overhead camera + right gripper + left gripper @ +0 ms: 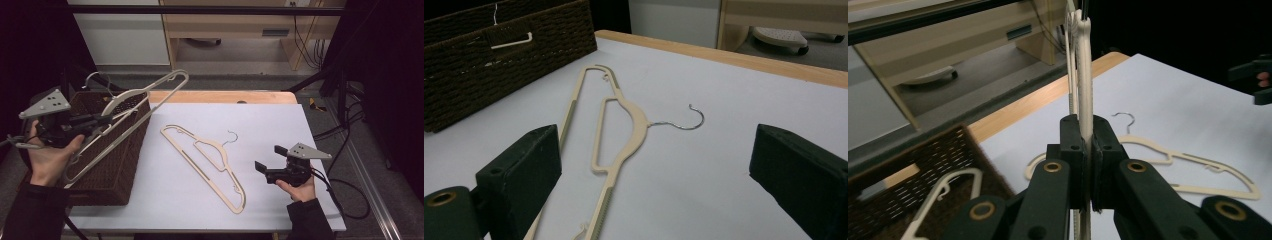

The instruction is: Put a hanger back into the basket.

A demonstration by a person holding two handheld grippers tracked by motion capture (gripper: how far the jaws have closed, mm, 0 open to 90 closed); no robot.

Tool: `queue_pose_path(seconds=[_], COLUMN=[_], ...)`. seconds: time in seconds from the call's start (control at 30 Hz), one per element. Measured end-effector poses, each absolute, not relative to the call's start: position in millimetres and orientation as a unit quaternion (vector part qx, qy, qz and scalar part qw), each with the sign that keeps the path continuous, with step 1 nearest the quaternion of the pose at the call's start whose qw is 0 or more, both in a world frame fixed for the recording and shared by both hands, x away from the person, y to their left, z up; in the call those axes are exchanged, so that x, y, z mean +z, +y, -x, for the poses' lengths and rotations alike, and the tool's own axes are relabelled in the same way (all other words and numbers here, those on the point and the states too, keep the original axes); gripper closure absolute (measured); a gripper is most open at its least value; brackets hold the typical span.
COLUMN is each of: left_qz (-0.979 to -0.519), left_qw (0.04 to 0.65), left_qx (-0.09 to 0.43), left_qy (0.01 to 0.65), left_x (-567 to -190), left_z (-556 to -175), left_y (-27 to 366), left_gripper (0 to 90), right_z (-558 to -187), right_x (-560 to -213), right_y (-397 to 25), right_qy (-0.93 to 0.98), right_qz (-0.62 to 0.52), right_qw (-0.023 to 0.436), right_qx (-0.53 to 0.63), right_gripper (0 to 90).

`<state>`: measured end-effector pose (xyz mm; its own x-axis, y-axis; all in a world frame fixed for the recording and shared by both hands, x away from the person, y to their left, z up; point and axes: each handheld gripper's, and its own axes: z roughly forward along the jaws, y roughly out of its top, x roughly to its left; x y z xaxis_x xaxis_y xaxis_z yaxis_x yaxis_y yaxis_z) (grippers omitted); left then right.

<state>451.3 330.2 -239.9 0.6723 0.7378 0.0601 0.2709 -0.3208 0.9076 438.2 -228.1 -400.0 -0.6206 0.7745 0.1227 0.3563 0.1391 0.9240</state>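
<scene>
Your left gripper (102, 120), at the left edge of the high view, is clamped on a cream hanger (131, 117) held up over the wicker basket (107, 172). In the left gripper view the jaws pinch the hanger's (1084, 75) thin edge, and it rises straight up the middle of the frame. In the high view its long axis runs from lower left to upper right: one end low over the basket by your left hand, the other in the air above the basket's far right corner. So the basket lies directly beneath it, and lowering it looks like the likely next move; I judge it has to be tipped down to line up with the basket's length.

The second hanger (207, 162) lies flat on the counter (270, 120) at the centre of the high view. Its long axis runs from upper left to lower right, and its wire hook (230, 137) points to the upper right. Your right gripper (270, 158) rests at the lower right with its jaws spread wide and nothing between them. It is the nearer gripper: the flat hanger lies just to its left in the high view. In the right gripper view that hanger (616, 135) sits ahead between the parted jaws, towards the left one.
</scene>
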Motion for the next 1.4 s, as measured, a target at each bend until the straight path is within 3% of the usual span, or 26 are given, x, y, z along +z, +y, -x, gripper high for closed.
queue_pose_path(seconds=[0.33, 0.67, 1.1, 1.27, 1.4], left_qz=[-0.771, -0.771, -0.784, -0.799, -0.793], left_qw=[0.458, 0.426, 0.403, 0.365, 0.370], left_qx=[0.239, 0.225, 0.211, 0.205, 0.194], left_qy=[0.373, 0.416, 0.423, 0.432, 0.444], left_x=[-260.9, -286.8, -301.2, -317.4, -334.6], left_z=[-476.0, -491.5, -497.0, -504.8, -506.6], left_y=[392.2, 429.3, 435.0, 429.9, 428.9], left_gripper=[86.3, 86.3, 86.3, 86.3, 86.3], right_z=[-439.4, -439.9, -439.8, -439.9, -440.1], right_x=[-402.1, -402.5, -402.8, -402.9, -403.2], right_y=[-227.8, -228.2, -228.1, -228.1, -227.9], right_qy=[0.730, 0.729, 0.730, 0.730, 0.731], right_qz=[-0.389, -0.391, -0.391, -0.391, -0.391], right_qw=[0.195, 0.193, 0.192, 0.191, 0.191], right_qx=[0.527, 0.528, 0.527, 0.527, 0.527], right_gripper=[6.7, 6.5, 6.5, 6.5, 6.5])
